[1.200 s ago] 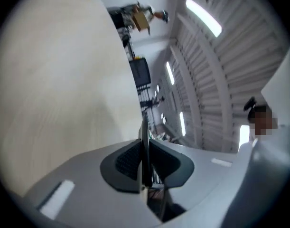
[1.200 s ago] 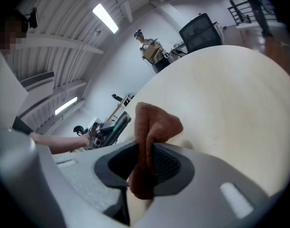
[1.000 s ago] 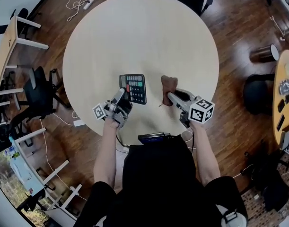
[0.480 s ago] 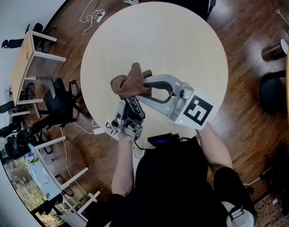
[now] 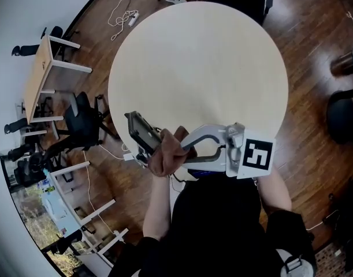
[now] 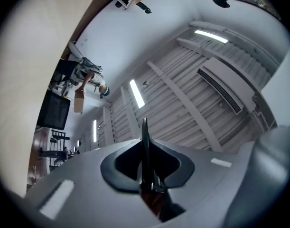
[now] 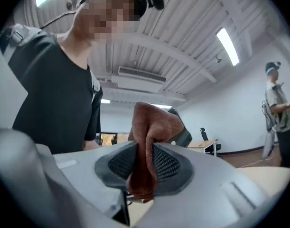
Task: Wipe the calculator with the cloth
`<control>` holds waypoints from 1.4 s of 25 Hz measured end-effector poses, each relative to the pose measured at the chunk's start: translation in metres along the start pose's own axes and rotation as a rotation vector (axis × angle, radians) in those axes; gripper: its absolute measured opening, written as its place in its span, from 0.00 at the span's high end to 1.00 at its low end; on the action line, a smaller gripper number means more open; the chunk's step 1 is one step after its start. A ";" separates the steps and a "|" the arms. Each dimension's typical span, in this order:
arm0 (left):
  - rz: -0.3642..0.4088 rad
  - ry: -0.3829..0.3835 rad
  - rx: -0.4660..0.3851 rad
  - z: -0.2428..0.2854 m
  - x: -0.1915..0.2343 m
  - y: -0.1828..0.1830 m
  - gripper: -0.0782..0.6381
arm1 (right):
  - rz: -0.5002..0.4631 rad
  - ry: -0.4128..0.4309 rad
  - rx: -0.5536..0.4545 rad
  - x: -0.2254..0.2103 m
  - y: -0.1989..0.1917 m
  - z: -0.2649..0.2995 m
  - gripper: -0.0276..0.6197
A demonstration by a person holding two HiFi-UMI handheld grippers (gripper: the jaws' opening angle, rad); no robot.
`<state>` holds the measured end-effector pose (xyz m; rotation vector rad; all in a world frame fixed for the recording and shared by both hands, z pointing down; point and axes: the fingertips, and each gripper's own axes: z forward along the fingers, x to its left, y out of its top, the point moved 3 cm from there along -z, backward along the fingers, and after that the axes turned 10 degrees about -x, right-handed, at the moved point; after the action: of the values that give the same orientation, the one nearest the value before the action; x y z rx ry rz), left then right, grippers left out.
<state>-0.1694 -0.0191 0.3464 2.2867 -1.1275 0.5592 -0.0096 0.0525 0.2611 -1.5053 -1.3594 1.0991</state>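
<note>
Clamps calculator (image 6: 144, 146) edge-on in narrow left gripper (image 6: 145, 171), long axis tilted steeply upward; pinches brown cloth (image 7: 152, 122) in closed right gripper (image 7: 144, 164).

We see the dark calculator (image 5: 138, 133) raised in the air and tilted. The brown cloth (image 5: 166, 154) is bunched up, touching its near end.

Head view looks steeply down; gripper views, close-up, seemingly face the ceiling (image 6: 206, 80).
</note>
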 end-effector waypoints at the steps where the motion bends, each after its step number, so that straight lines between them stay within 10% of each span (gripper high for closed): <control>1: 0.003 -0.028 0.012 0.003 -0.007 -0.004 0.82 | 0.089 -0.066 -0.090 -0.007 0.007 -0.005 0.82; 4: 0.012 -0.089 0.049 0.011 -0.023 -0.015 0.82 | 0.208 -0.207 -0.275 -0.029 0.024 -0.017 0.82; 7: 0.009 -0.113 0.069 0.017 -0.024 -0.026 0.82 | 0.236 -0.178 -0.354 -0.028 0.047 -0.010 0.82; 11: 0.008 -0.114 0.075 0.020 -0.017 -0.030 0.81 | 0.201 -0.083 -0.266 -0.006 0.058 0.036 0.82; 24: 0.018 -0.079 0.073 0.022 -0.003 -0.028 0.82 | 0.143 -0.416 -0.149 -0.043 0.037 0.036 0.82; 30: 0.021 -0.067 0.075 0.024 0.003 -0.028 0.82 | 0.313 -0.260 -0.303 -0.028 0.065 0.025 0.82; 35: 0.026 -0.061 0.078 0.025 0.007 -0.029 0.82 | 0.331 -0.205 -0.219 -0.022 0.053 0.035 0.82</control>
<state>-0.1387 -0.0238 0.3228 2.3738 -1.1847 0.5563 -0.0287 0.0264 0.2026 -1.8687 -1.4391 1.3766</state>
